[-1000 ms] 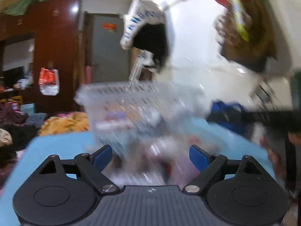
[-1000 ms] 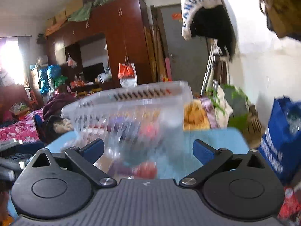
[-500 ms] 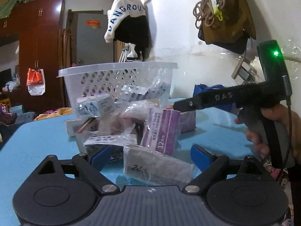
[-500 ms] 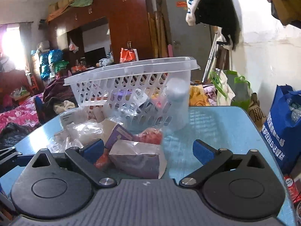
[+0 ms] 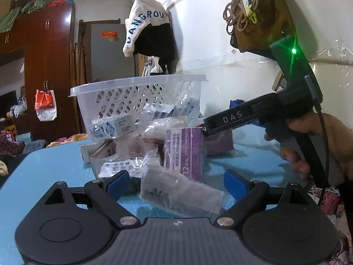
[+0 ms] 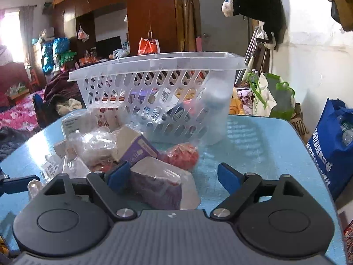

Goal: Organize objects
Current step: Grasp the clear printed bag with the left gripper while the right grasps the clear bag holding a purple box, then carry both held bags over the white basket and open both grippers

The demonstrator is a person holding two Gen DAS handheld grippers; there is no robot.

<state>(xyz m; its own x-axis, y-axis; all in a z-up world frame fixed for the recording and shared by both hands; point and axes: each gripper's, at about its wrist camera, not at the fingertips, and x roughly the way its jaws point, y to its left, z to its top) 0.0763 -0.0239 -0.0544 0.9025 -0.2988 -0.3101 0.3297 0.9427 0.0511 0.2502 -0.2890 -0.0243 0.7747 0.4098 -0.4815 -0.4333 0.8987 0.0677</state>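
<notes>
On the blue table, the left gripper hangs low with its blue pads spread wide and nothing clamped; a clear plastic packet lies between them at 12 o'clock, close in. Beyond it at 12 o'clock stands a purple box, upright among a loose pile of small boxes and bagged items, and at 11 o'clock, farther back, sits the white slotted basket, upright, with more boxes showing through its wall. At 3 o'clock in this view the right gripper's black body reaches in toward the pile, a hand wrapped round its grip. In the right wrist view the right gripper is likewise wide open and empty, with a bagged purple pack between its pads, a red bagged item just past it at 12 o'clock, and the basket behind.
</notes>
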